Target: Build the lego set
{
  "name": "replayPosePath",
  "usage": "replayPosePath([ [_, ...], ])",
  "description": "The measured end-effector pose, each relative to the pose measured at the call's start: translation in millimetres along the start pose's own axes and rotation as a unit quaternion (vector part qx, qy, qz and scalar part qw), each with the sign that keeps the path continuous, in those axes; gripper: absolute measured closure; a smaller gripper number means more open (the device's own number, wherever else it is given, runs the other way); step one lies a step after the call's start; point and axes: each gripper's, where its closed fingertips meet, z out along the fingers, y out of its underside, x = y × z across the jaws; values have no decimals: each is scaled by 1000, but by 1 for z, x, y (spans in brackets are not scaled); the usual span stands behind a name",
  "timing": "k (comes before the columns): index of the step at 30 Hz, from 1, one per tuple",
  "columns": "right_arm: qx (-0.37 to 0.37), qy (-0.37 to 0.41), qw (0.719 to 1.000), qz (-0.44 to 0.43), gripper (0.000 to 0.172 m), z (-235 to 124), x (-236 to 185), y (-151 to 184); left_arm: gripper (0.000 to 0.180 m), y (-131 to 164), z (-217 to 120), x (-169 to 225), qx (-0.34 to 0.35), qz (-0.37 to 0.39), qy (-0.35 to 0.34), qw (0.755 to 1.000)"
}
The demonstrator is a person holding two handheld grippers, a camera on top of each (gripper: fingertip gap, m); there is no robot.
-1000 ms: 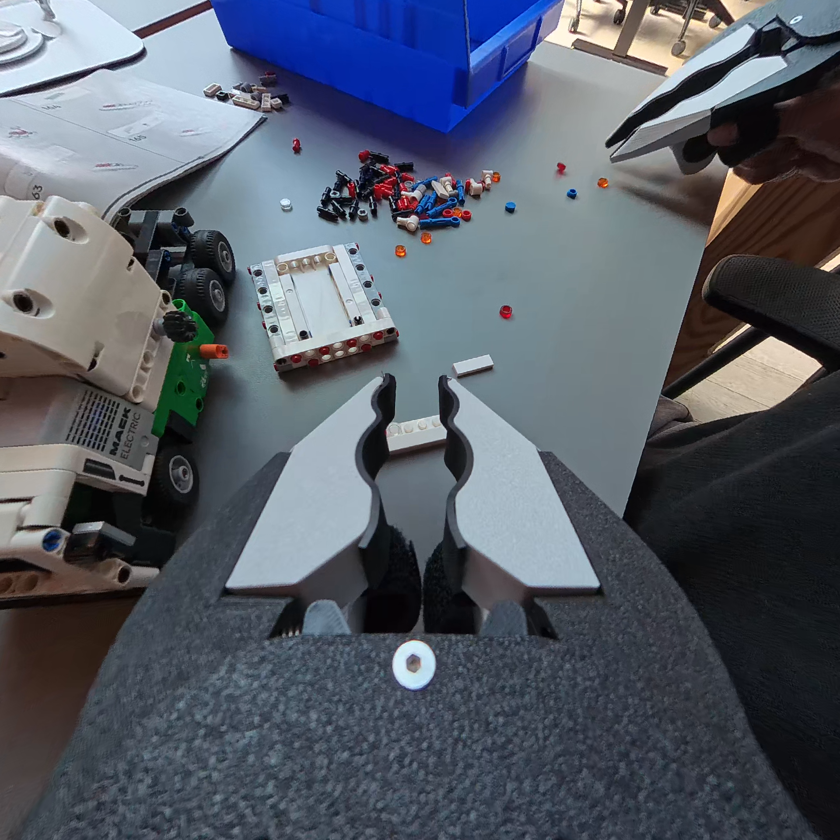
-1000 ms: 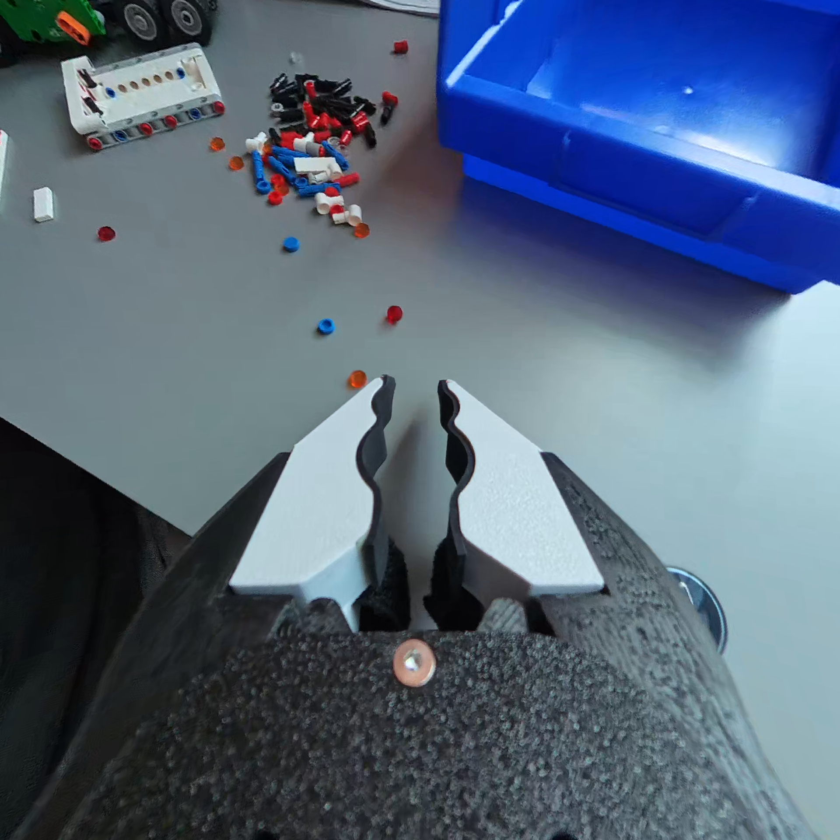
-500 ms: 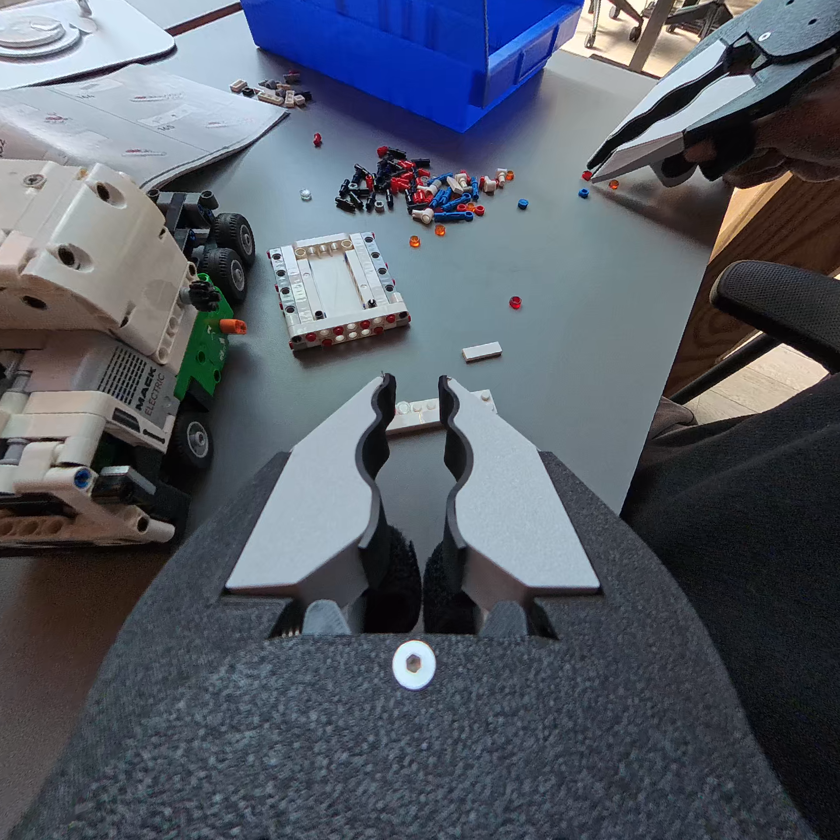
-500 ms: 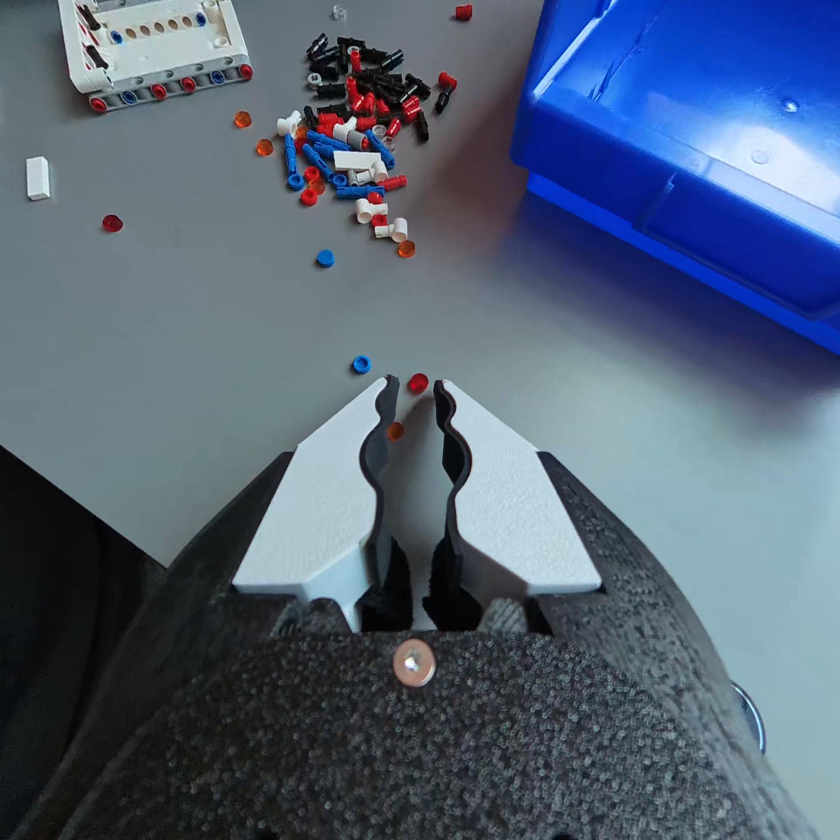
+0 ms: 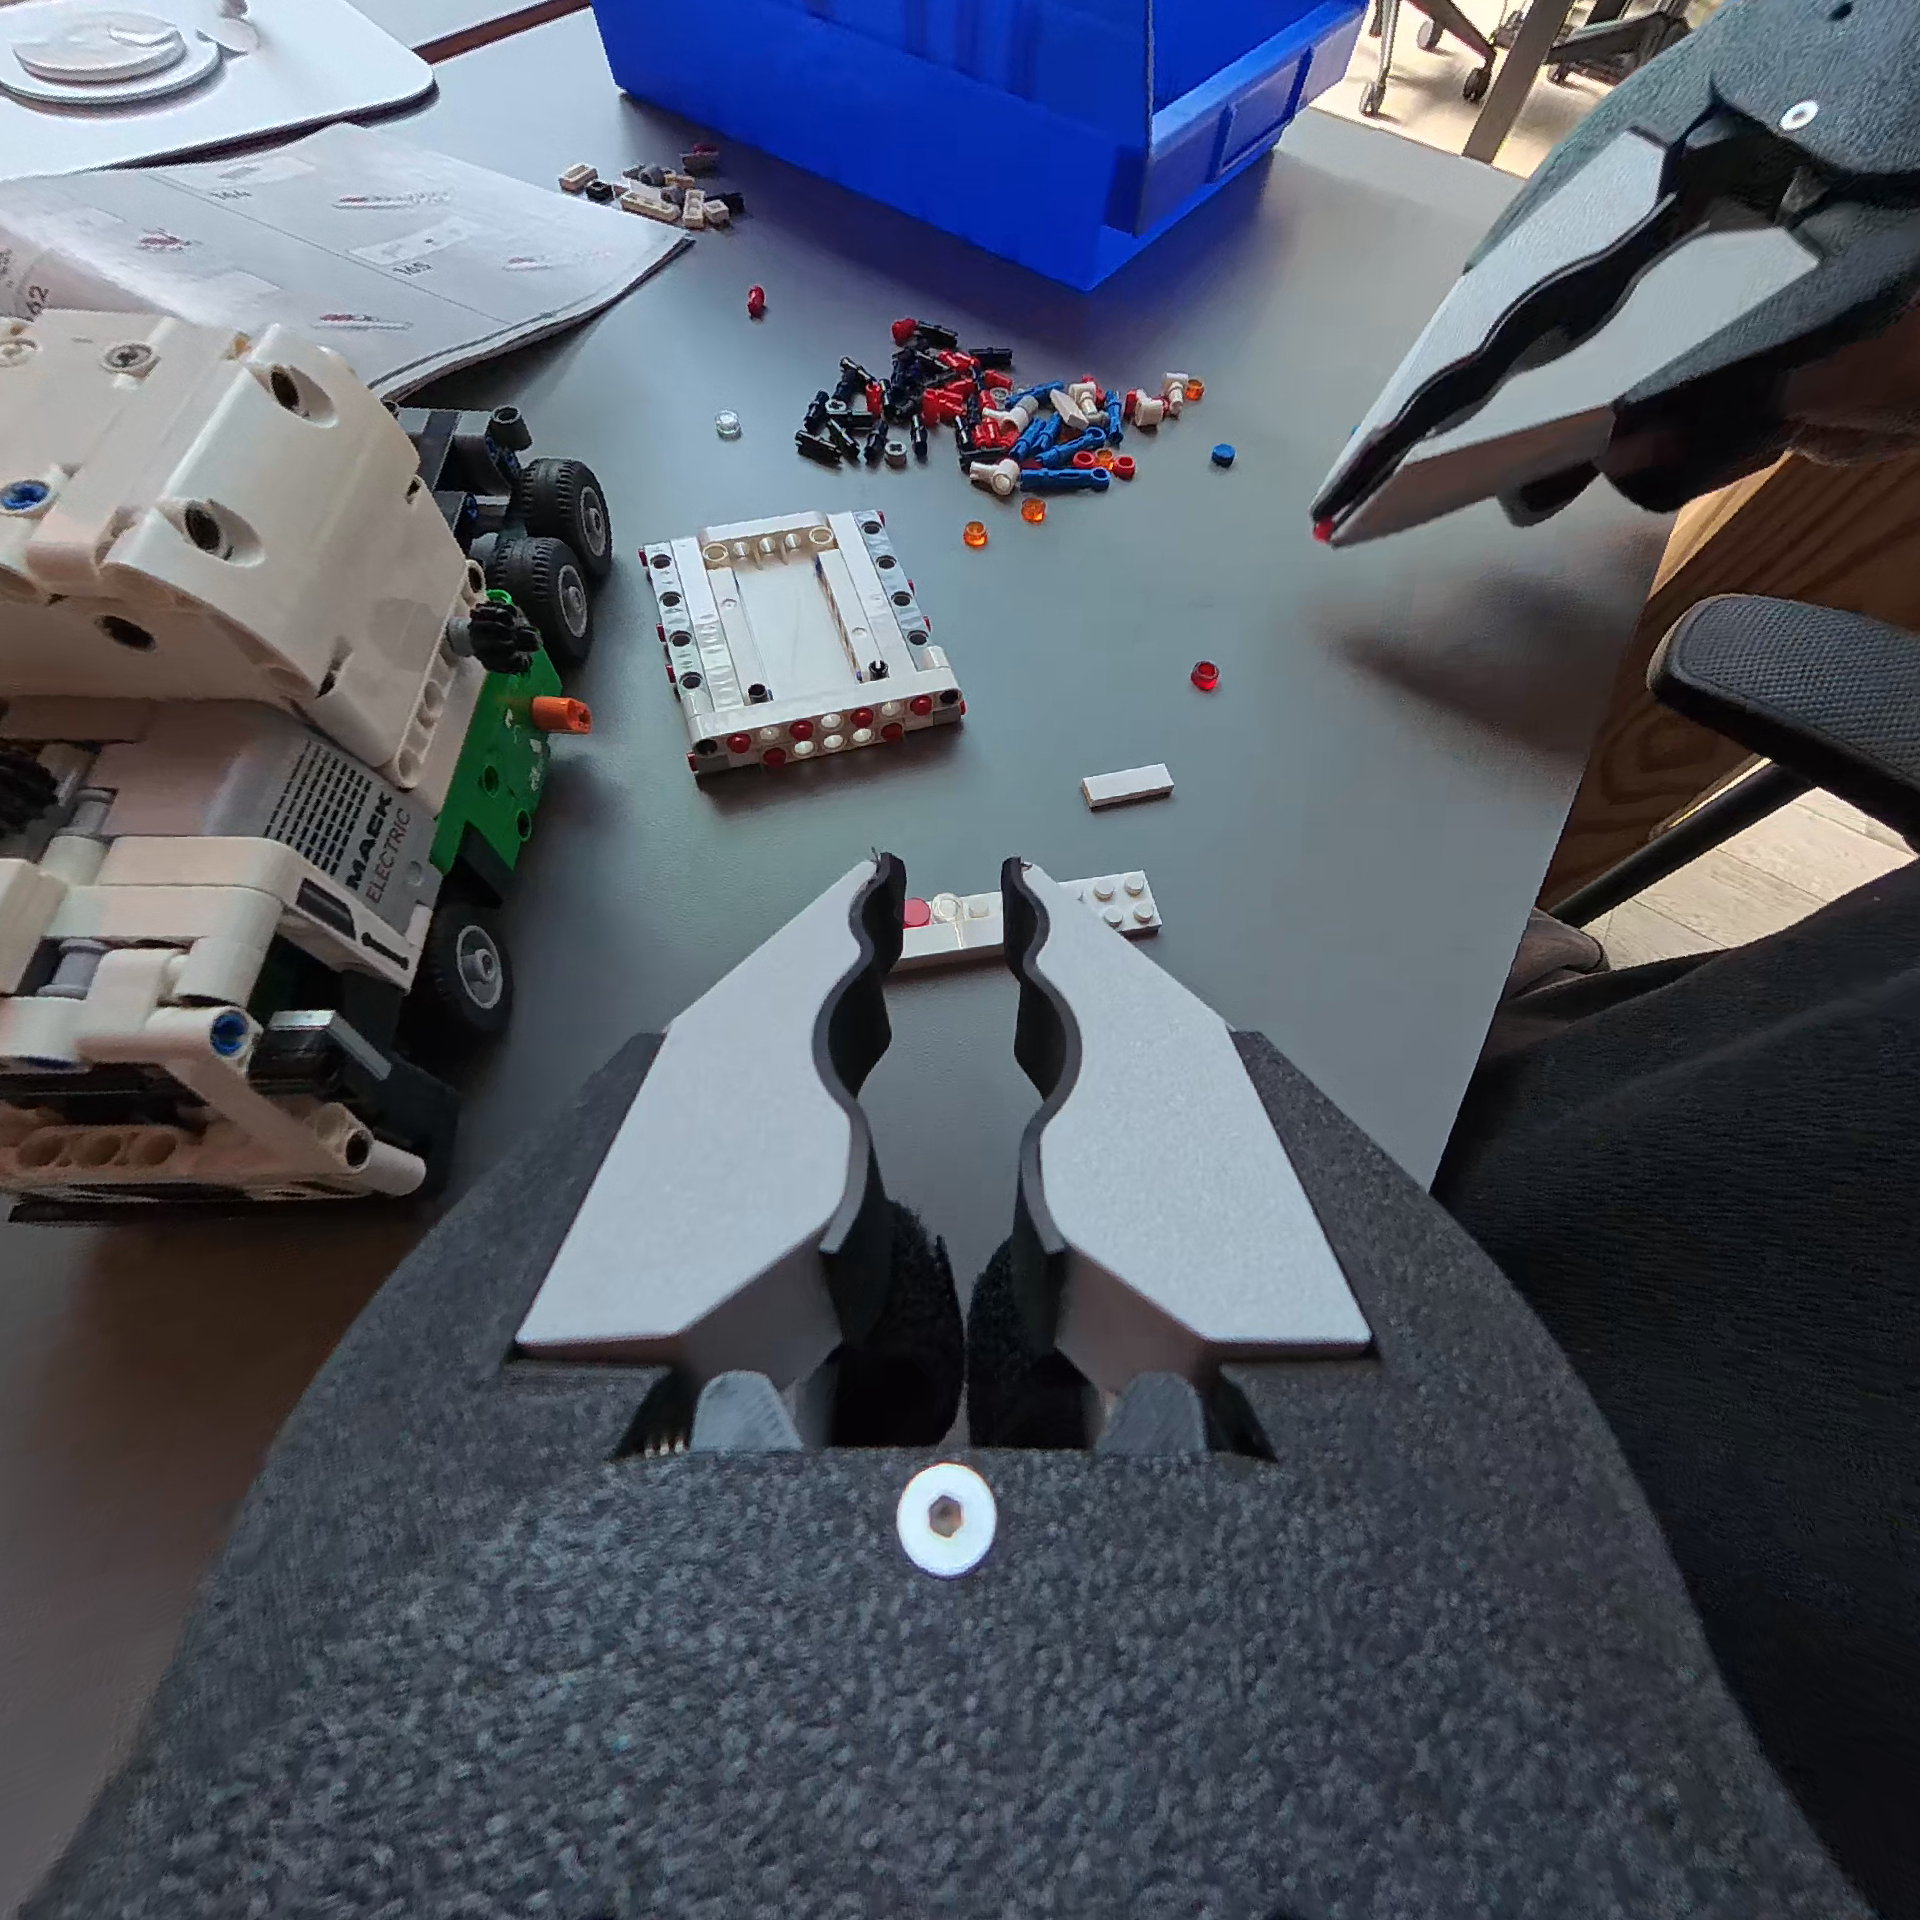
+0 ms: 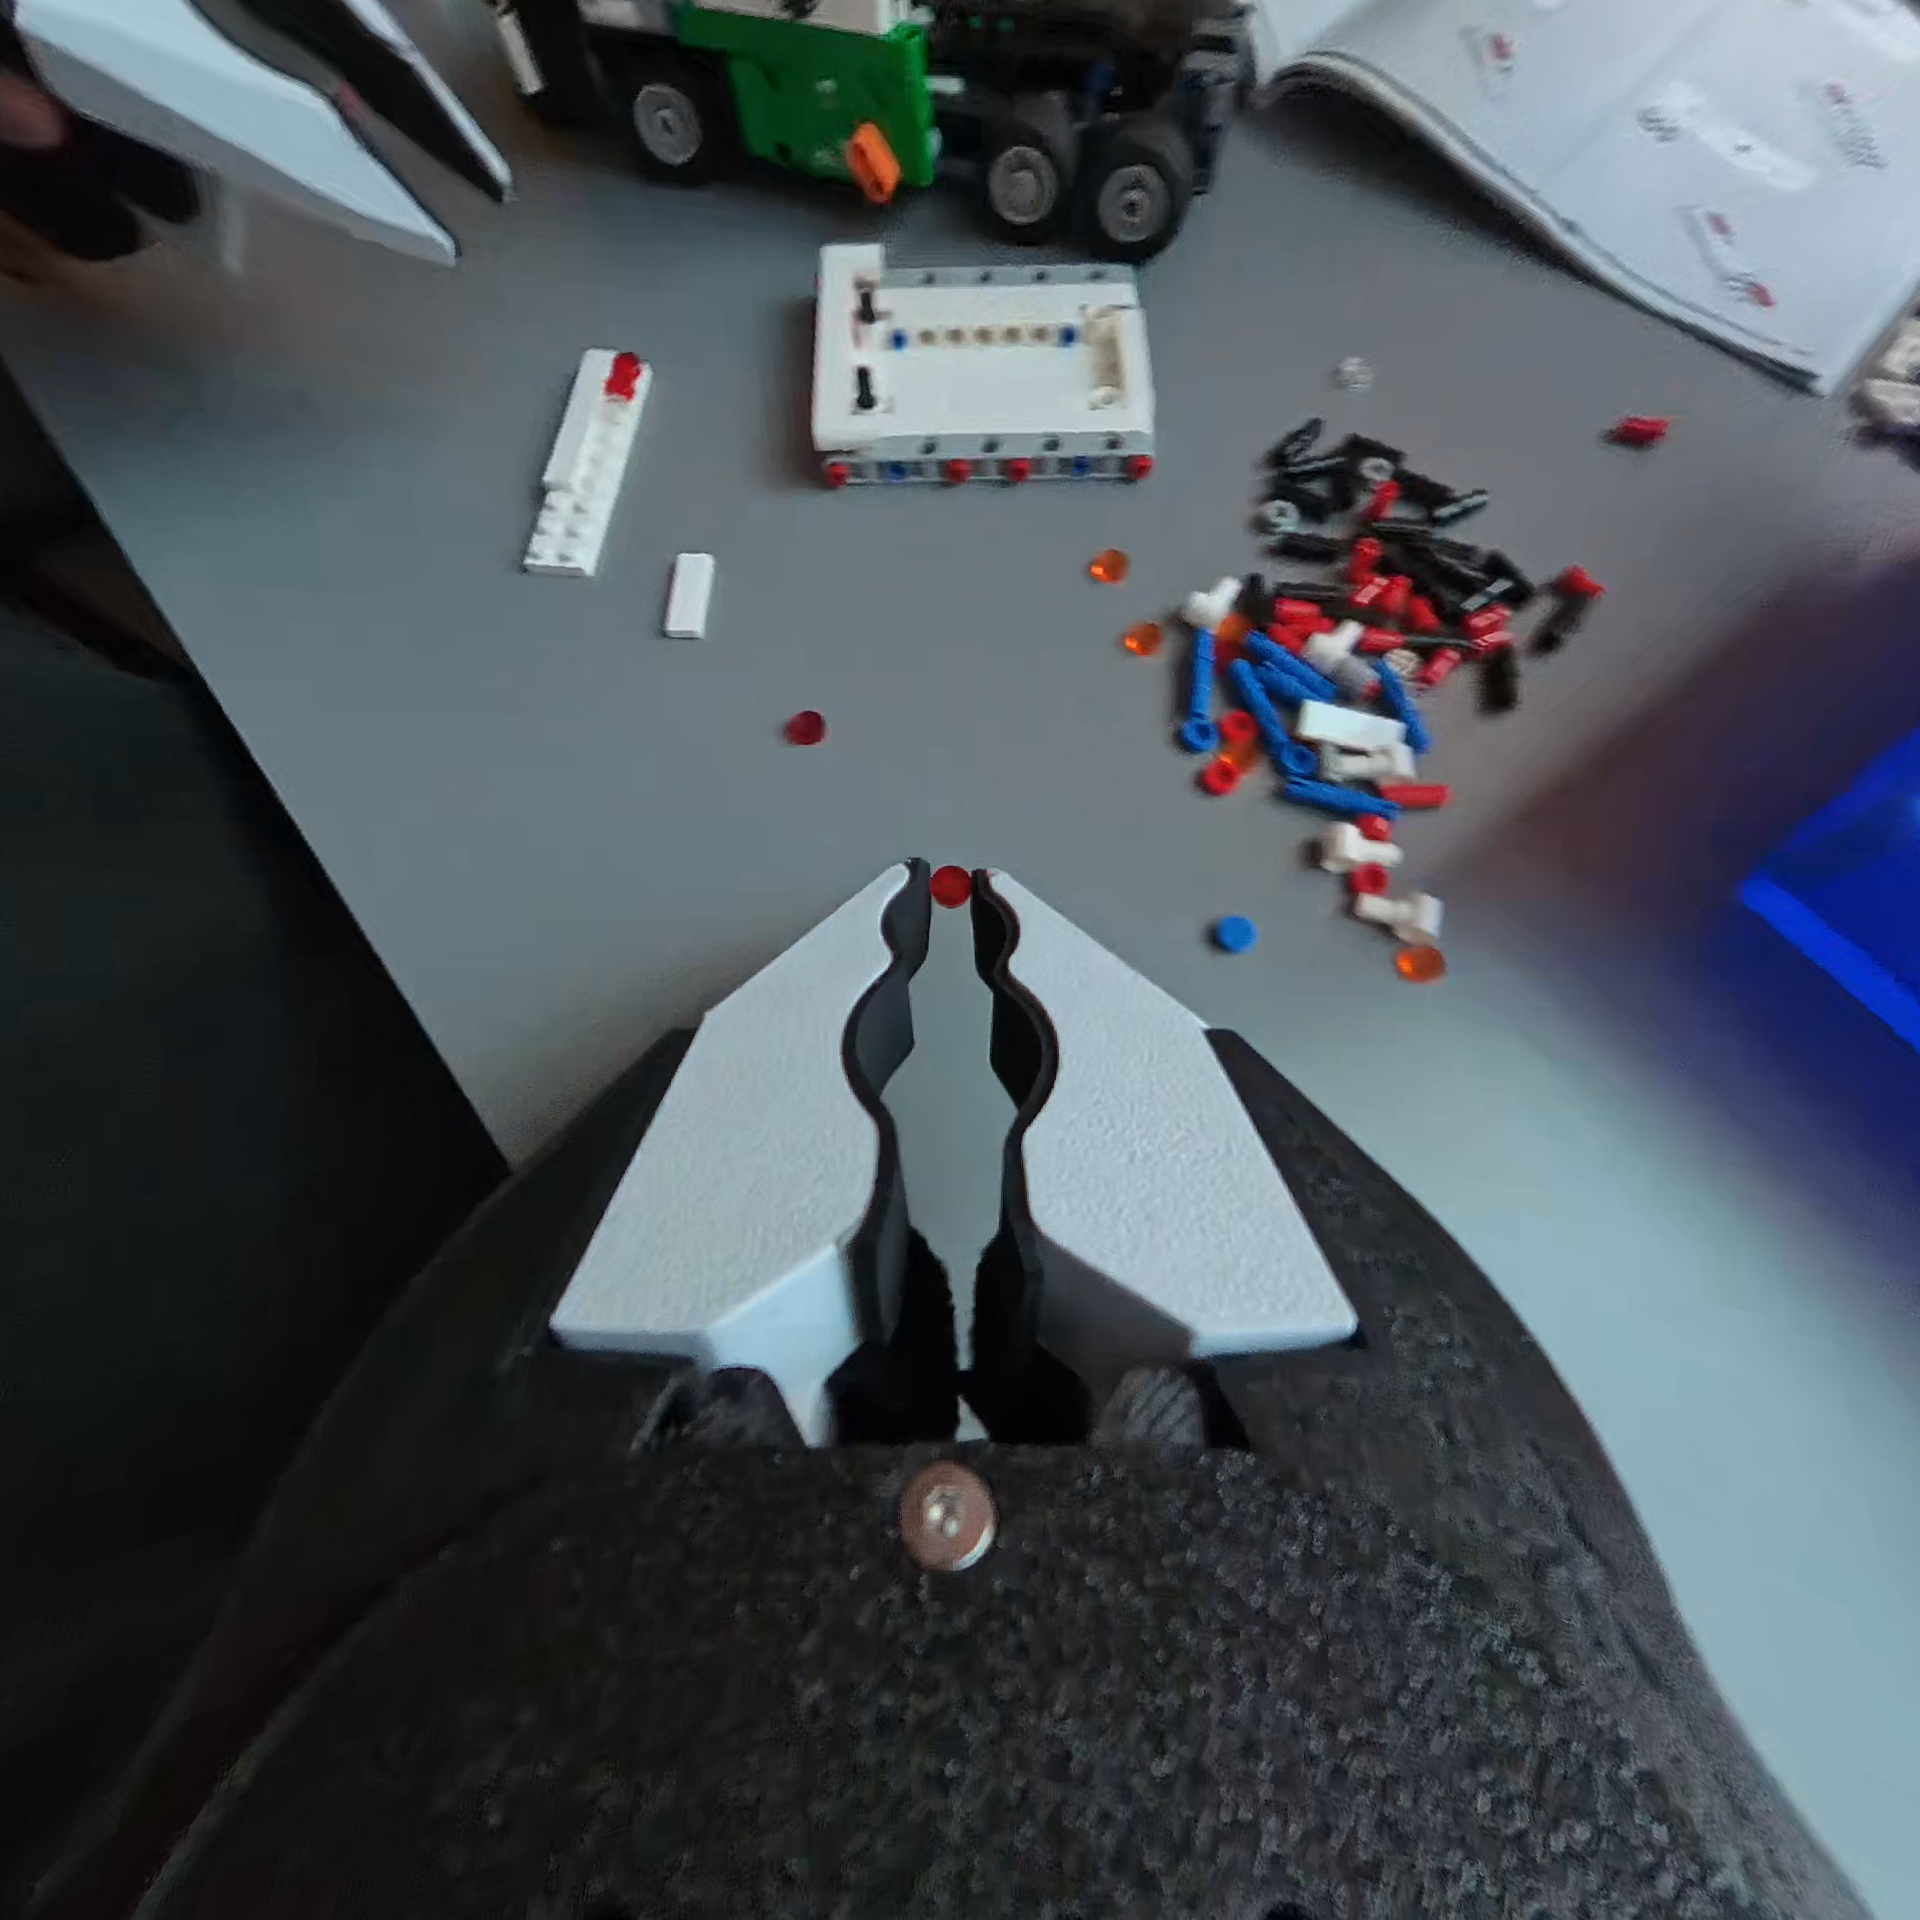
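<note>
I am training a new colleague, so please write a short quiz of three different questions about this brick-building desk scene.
1. True or false: the right claw pinches a small red round stud at its tips.
2. Multiple choice: the left claw, open, stands over: A) the blue bin; B) the long white plate; C) the toy truck.
3. Fill in: the loose round stud nearest the white frame in the left wrist view is ____ in colour.

Key: 1 true; 2 B; 3 orange.
</note>
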Motion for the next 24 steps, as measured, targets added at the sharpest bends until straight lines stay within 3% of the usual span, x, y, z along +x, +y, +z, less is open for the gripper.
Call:
replayPosePath([
  [6, -25, -45, 998, -39, 165, 35, -36, -8, 163, 2, -1, -2, 3, -7, -3, 1000],
  [15, -42, -32, 998, -37, 165, 45, -31, -5, 163, 3, 2, -8, -1, -11, -4, 1000],
  [17, -27, -30, 999, -27, 156, 42, -27, -12, 163, 4, 4, -9, -3, -13, -2, 1000],
  [20, 10, 4, 1000, 10, 156, 35, 2, -31, 163, 4, 7, -12, -7, -14, -2, 1000],
  [24, 13, 137, 987, 82, 161, 31, 79, -37, 163, 2, 11, -18, -9, -18, -4, 1000],
])
